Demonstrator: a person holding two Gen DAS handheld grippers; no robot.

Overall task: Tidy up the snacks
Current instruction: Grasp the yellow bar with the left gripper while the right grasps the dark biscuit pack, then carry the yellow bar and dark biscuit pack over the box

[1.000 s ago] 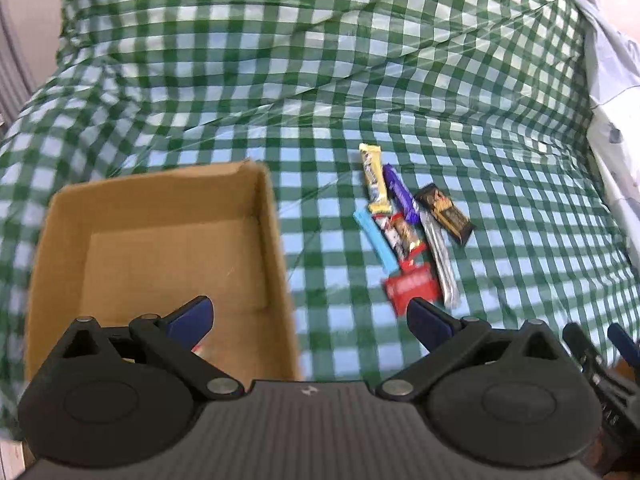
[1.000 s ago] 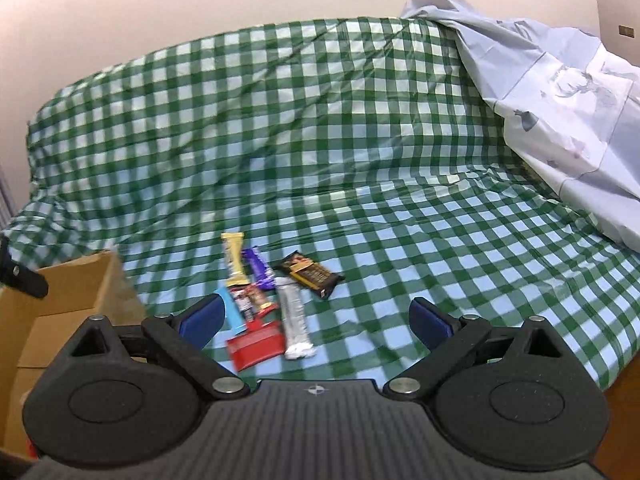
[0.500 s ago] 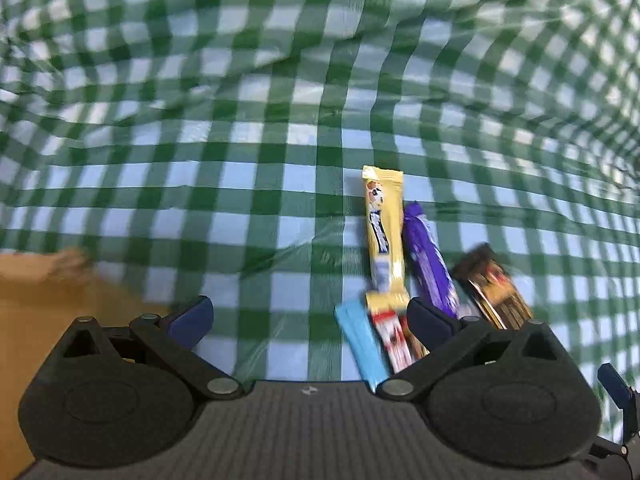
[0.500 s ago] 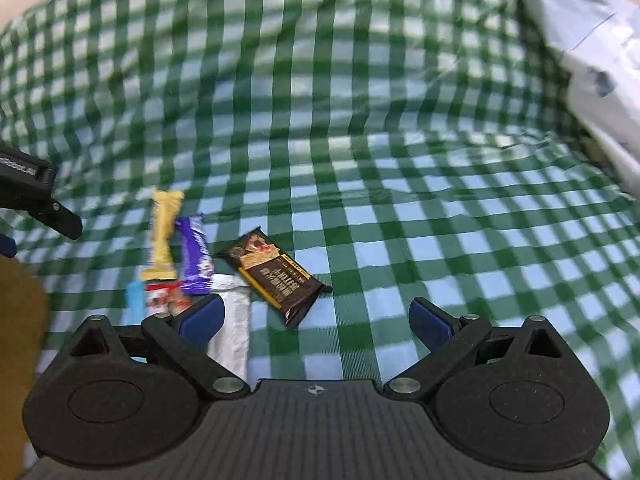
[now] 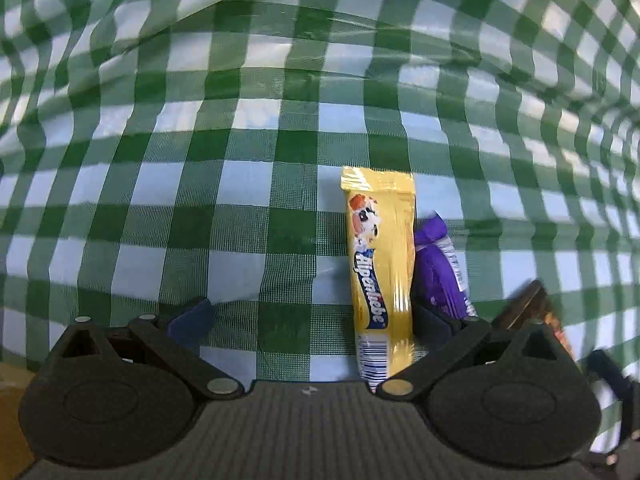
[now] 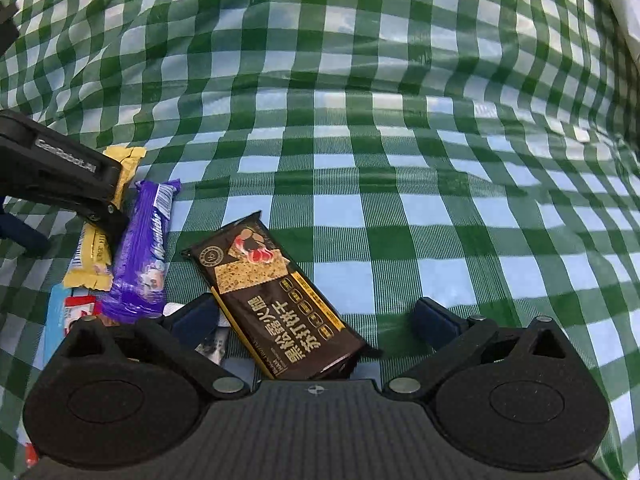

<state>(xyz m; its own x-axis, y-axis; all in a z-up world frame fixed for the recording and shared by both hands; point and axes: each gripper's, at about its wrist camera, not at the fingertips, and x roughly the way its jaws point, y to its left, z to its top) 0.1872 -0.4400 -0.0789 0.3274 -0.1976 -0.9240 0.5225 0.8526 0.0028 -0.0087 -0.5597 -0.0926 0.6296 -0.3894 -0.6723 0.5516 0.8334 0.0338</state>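
Observation:
Several wrapped snacks lie together on a green checked cloth (image 5: 248, 184). In the left wrist view a yellow bar (image 5: 380, 264) lies lengthwise between the fingers of my open left gripper (image 5: 312, 320), close to the right finger, with a purple bar (image 5: 440, 272) just beyond that finger. In the right wrist view a dark brown cracker pack (image 6: 276, 300) lies slanted between the fingers of my open right gripper (image 6: 316, 318). To its left are the purple bar (image 6: 144, 248) and the yellow bar (image 6: 94, 256), the latter partly under a black finger (image 6: 60, 172) of the left gripper.
A light blue bar (image 6: 54, 320), a small red-and-white pack (image 6: 80, 308) and a silvery wrapper (image 6: 216, 344) lie at the near end of the pile. A sliver of cardboard box (image 5: 10, 408) shows at the lower left. Pale fabric (image 6: 624, 8) lies at the far right.
Both grippers have moved forward and down onto the snack pile. The box has almost left the left wrist view; the yellow bar and brown pack now sit between the fingers.

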